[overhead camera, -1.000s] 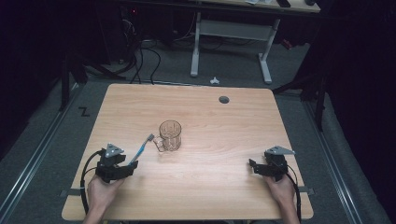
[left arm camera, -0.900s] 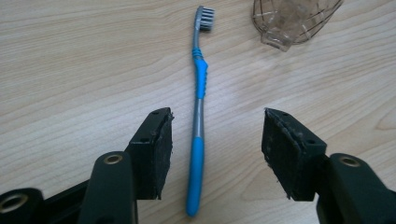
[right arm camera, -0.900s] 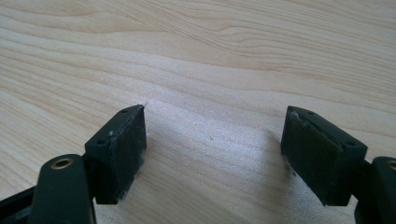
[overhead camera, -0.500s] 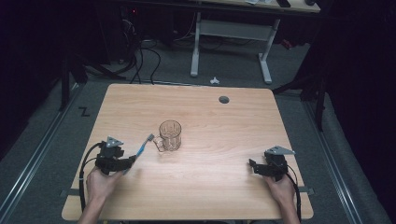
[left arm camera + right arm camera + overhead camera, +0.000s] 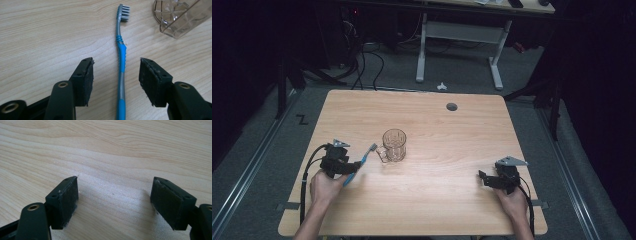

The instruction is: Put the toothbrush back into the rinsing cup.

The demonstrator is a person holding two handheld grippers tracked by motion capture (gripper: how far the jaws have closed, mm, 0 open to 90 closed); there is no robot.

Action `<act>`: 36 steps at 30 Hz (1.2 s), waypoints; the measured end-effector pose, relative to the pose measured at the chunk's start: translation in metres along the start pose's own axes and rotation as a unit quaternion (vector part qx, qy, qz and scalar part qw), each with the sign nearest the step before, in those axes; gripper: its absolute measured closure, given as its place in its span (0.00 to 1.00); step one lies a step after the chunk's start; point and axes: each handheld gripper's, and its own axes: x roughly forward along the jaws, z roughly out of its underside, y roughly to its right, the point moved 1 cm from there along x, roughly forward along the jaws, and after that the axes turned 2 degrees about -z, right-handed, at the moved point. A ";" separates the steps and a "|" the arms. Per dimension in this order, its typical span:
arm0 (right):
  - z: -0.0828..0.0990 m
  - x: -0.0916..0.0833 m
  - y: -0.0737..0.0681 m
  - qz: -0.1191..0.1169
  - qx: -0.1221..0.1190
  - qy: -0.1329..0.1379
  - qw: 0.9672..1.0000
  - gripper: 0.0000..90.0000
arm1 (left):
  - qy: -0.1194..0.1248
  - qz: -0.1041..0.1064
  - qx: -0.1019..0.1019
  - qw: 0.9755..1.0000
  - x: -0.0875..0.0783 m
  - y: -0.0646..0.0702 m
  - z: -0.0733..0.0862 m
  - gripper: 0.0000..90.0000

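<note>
Jaws spread wide on the left gripper [image 5: 116, 81], one pad each side of the blue and grey toothbrush [image 5: 121, 62], neither pad touching it, in the left gripper view. Handle running up the middle of that frame, bristle head near the top edge, tail end cut off at the bottom edge. Flat on the wooden table [image 5: 45, 35]. At the upper right of the same frame, only a corner of the clear glass mug [image 5: 178, 15], cropped by the top and right edges.

Jaws likewise spread on the right gripper [image 5: 113, 202], bare wood grain between them in the right gripper view, nothing pinched.

From the high view: left gripper [image 5: 343, 164] at the lower left of the tabletop, in the person's left hand [image 5: 326, 186], with the toothbrush [image 5: 360, 164] slanting up toward the mug [image 5: 394, 145] at centre frame. Too small there to tell whether brush head and mug handle touch. Right gripper [image 5: 493, 180] at the lower right, held by the right hand [image 5: 512, 202], well apart from everything else. Small dark round hole [image 5: 451, 106] toward the far edge of the table.

Against half a second ago: left gripper shifted a little toward the brush, now straddling its handle; right gripper, mug and toothbrush unmoved
</note>
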 end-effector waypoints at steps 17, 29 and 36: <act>0.000 0.000 0.000 -0.001 -0.001 0.000 1.000 0.25 | -0.021 0.006 -0.006 1.000 0.023 0.000 -0.016 0.66; 0.000 0.000 0.000 -0.001 -0.001 0.000 1.000 0.25 | -0.044 0.002 0.011 0.999 0.031 0.004 -0.024 0.70; 0.000 0.000 0.000 -0.001 -0.001 0.000 1.000 0.25 | -0.060 0.000 0.008 0.998 0.039 0.004 -0.025 0.74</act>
